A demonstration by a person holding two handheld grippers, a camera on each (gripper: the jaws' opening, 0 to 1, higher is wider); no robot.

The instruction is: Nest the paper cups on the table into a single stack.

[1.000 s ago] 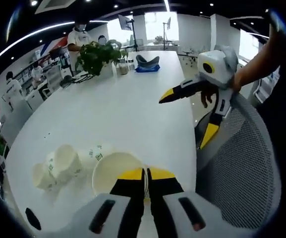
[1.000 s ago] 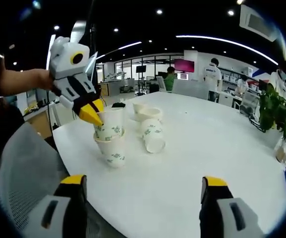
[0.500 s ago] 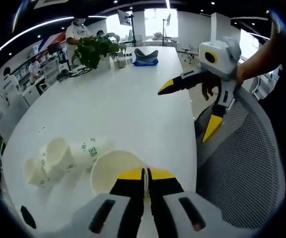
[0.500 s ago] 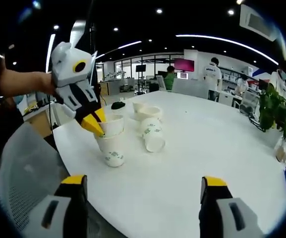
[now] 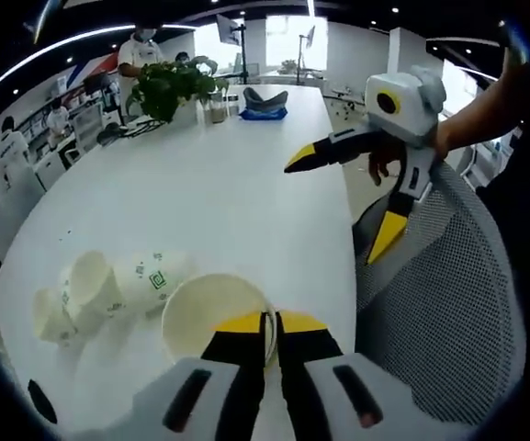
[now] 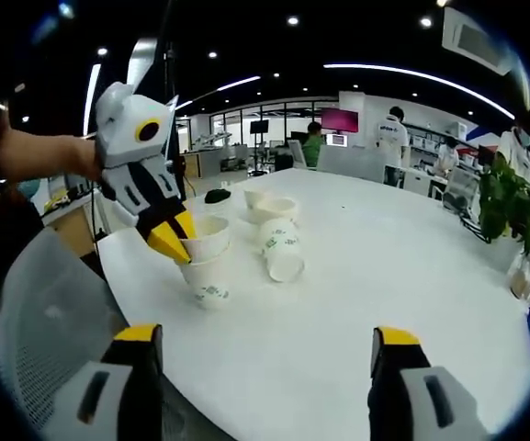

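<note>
Lowered deeper into the stack (image 6: 205,276), the pinched cup (image 5: 211,318) stays in the left gripper (image 5: 271,333); right gripper (image 6: 265,349) gapes empty.

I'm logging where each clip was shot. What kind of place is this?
Probably an open-plan office or showroom: a long white table with a potted plant, a mesh chair beside it, recessed ceiling lights, and people at desks with a wall screen behind.

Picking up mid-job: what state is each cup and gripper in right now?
left gripper: shut on held cup's rim.
held cup: upright, nested in standing cup.
standing cup: upright on table.
lying cups: on their sides, unstacked.
right gripper: open, holding nothing.
</note>
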